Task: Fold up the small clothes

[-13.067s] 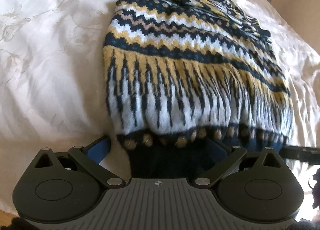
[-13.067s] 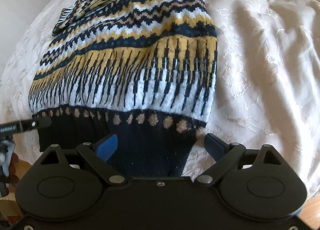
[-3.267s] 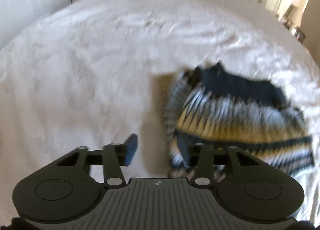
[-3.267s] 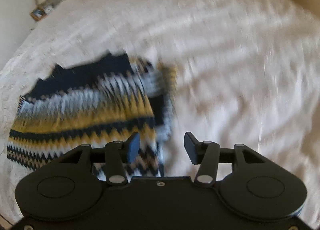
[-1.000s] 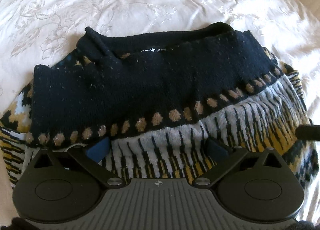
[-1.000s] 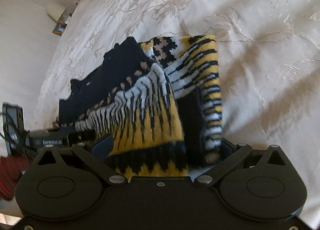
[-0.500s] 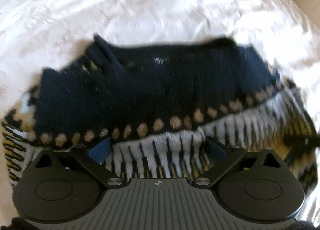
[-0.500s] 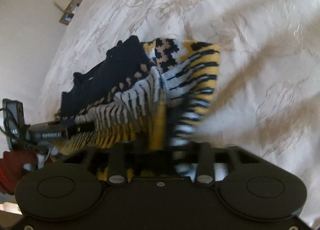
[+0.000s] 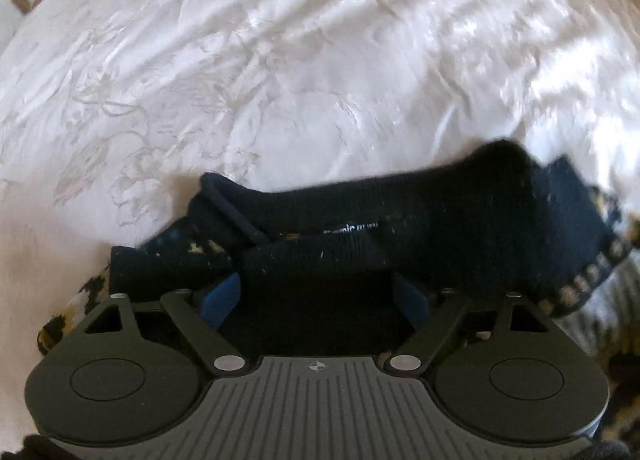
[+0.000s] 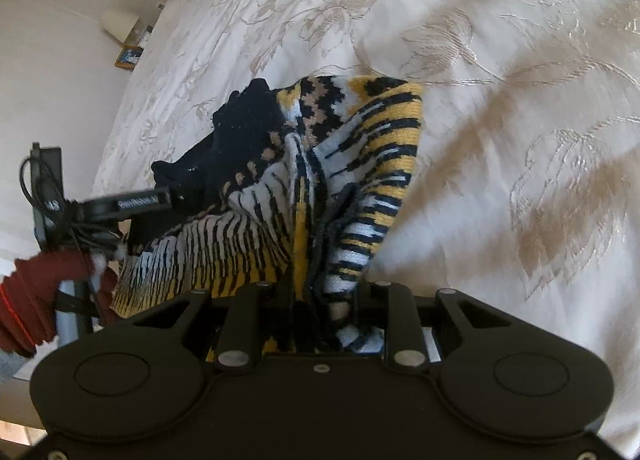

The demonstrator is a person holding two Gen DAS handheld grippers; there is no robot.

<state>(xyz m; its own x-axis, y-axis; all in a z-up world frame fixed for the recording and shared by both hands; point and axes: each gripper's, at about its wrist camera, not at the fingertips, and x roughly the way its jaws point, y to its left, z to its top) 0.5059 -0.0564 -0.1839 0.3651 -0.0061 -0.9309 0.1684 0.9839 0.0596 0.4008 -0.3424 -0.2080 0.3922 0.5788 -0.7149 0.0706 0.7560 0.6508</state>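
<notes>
One knitted sweater (image 10: 304, 187), folded, on an embroidered cream bedspread (image 10: 500, 107). Right gripper (image 10: 320, 312) clenched on its bunched yellow, white and black edge. Left gripper (image 9: 316, 296), jaws narrowing yet apart, straddles the navy ribbed band, pads not visibly pressing.

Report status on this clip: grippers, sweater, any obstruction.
Right hand-held gripper clamped on bunched patterned sweater. Left hand-held gripper closing, astride navy hem, not yet pinching. Bedspread shows nothing in the way.
</notes>
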